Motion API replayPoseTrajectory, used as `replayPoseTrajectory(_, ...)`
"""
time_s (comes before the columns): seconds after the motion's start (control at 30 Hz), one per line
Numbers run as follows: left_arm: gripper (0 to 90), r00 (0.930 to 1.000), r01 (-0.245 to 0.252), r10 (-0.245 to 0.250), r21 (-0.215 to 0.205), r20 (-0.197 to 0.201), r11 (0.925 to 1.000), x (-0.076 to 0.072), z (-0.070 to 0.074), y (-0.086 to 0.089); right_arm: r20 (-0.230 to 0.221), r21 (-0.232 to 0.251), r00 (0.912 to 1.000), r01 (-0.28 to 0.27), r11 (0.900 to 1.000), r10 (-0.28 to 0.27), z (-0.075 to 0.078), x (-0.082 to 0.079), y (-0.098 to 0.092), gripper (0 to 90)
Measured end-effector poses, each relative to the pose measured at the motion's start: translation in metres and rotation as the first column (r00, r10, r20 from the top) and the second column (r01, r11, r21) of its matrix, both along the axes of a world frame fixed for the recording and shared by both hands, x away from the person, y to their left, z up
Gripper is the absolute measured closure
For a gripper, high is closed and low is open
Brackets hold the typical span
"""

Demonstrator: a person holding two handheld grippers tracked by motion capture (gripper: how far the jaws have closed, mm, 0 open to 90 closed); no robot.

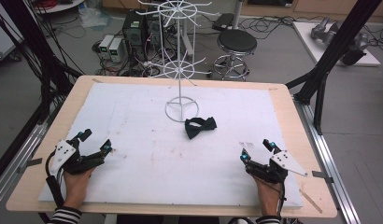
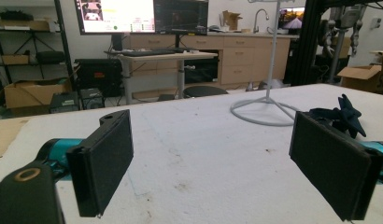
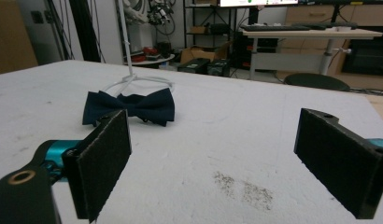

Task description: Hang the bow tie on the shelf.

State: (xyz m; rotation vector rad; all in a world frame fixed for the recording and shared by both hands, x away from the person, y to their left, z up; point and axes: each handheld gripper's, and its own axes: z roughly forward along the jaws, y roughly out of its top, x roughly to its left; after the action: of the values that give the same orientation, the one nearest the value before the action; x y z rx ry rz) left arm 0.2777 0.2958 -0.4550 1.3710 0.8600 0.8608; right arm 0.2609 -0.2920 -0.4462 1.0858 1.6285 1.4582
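The bow tie (image 1: pixel 200 126) lies flat on the white table (image 1: pixel 133 140) cover, just in front of the ring base of the white wire display stand (image 1: pixel 181 108) and slightly to its right. From the right gripper view I see it as a dark navy bow (image 3: pixel 131 107) with the stand's foot (image 3: pixel 133 81) right behind it.

My right tongs (image 1: pixel 258 150) rest near the front right of the table with the jaws spread wide and nothing between them; my left tongs (image 1: pixel 97 141) sit at the front left, equally spread and empty. Both are well apart from the bow tie.

I judge the step in hand to be the reach. The right tongs are nearer, so I would bring them in low, line the pads up across the centre knot rather than a floppy wing, and close only once the knot sits fully between the pads. I would also keep clear of the stand's base so it is not nudged.

The cover is stained and scuffed, with a dark smudge (image 3: pixel 241 189) ahead of the right tongs. Beyond the table stand a black stool (image 1: pixel 237 43), computer towers (image 1: pixel 133 28) among tangled cables, and desks with monitors.
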Motion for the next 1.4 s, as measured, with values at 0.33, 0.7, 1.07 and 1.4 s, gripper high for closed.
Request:
replayPoseTrajectory(0.33, 14.1, 1.0, 0.0, 0.0, 0.0, 0.002, 1.0, 0.0, 0.0, 0.0, -0.043, -0.024, 0.9965, -0.073, 0.997, 0.072, 0.029, 0.01, 0.004, 10.1)
replayPoseTrajectory(0.7, 14.1, 1.0, 0.0, 0.0, 0.001, 0.002, 1.0, 0.0, 0.0, 0.0, -0.114, -0.059, 0.9823, -0.156, 0.986, 0.149, 0.055, 0.034, 0.011, 10.2)
replayPoseTrajectory(1.07, 14.1, 1.0, 0.0, 0.0, 0.0, -0.001, 1.0, 0.0, 0.0, 0.0, -0.166, -0.084, 0.9669, -0.209, 0.974, 0.193, 0.07, 0.059, 0.018, 10.1)
replayPoseTrajectory(1.4, 14.1, 1.0, 0.002, -0.002, -0.01, -0.002, 0.9999, 0.0, 0.0, 0.0, -0.245, -0.121, 0.9442, -0.255, 0.959, 0.221, 0.075, 0.088, 0.035, 10.2)
